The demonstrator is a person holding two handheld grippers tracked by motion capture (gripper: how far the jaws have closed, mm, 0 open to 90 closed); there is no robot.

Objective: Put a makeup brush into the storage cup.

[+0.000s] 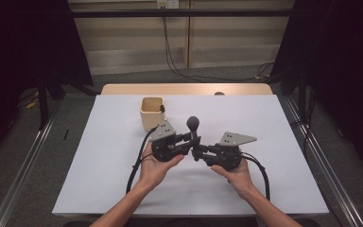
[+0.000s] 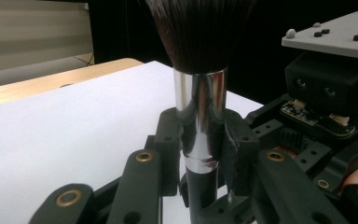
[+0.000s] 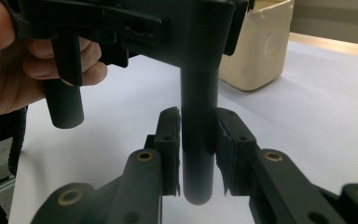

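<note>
Two tools [image 1: 194, 147] around upright brush [image 1: 193, 124]

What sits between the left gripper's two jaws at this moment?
In the left gripper view, the makeup brush stands upright between the left gripper's jaws, pads against its shiny ferrule, bristles above.

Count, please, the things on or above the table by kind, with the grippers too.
Brush: 1
Cup: 1
Grippers: 2, the left gripper and the right gripper, both shut on the brush
Total: 4
</note>
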